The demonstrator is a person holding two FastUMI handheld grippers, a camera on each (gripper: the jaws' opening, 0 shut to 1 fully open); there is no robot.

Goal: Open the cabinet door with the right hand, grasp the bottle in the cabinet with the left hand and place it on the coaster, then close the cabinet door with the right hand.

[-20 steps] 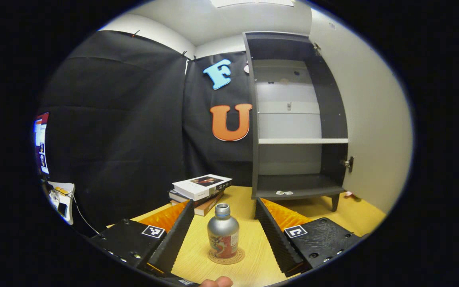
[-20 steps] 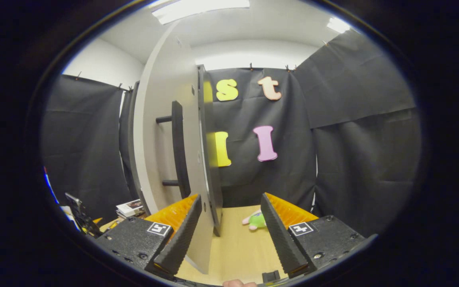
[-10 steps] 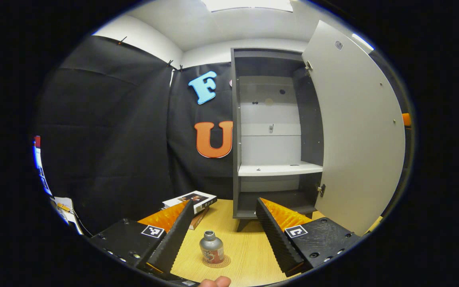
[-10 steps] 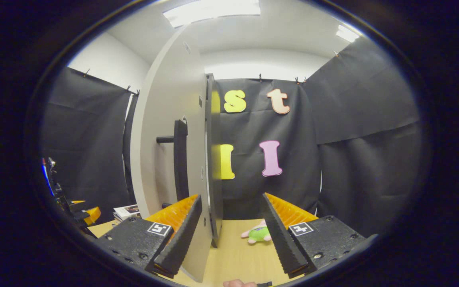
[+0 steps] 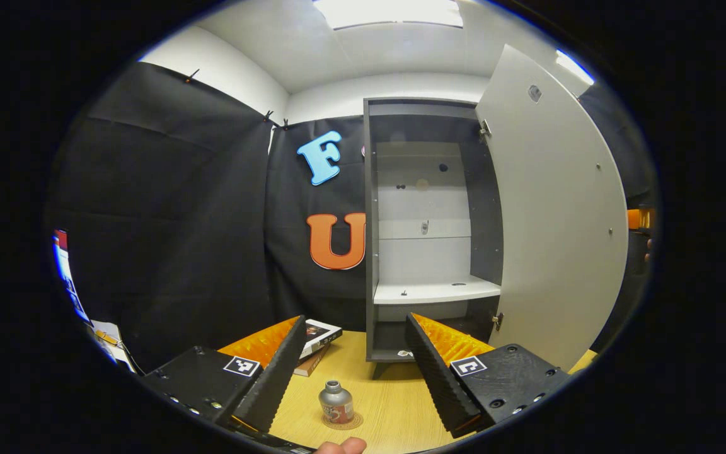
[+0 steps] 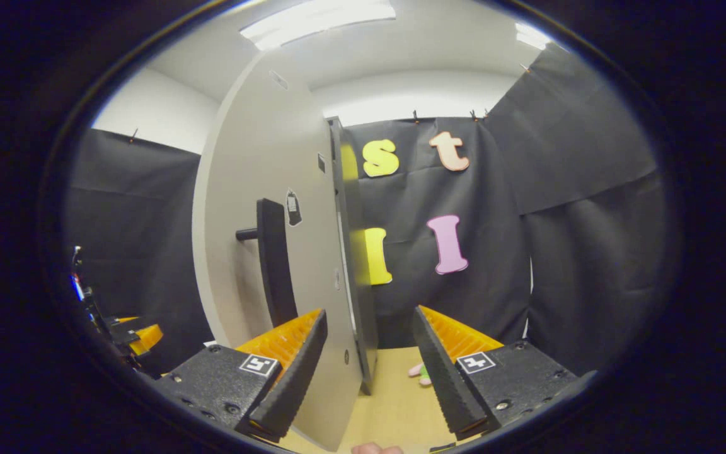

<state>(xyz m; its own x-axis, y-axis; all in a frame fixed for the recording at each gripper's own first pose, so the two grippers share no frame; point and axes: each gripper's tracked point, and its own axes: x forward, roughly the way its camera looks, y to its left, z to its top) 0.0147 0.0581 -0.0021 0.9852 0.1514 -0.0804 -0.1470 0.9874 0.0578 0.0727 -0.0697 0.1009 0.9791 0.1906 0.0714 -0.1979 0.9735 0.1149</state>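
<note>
Bottle on coaster, door waiting to be shut

Bottle (image 5: pixel 336 403) stands upright on the round coaster (image 5: pixel 355 423) at six o'clock in the left gripper view, between the widely spread fingers of the left gripper (image 5: pixel 355 369), which touch nothing; the delivery looks done. Cabinet (image 5: pixel 431 233) sits at twelve to one o'clock, shelves bare, its pale door (image 5: pixel 558 214) swung out at three o'clock. In the right gripper view the right gripper (image 6: pixel 368 372) is also wide, its left finger (image 6: pixel 290 372) beside the door's outer face below the dark handle (image 6: pixel 273 261) at ten o'clock, probably positioned to push the door closed; contact I cannot confirm
</note>
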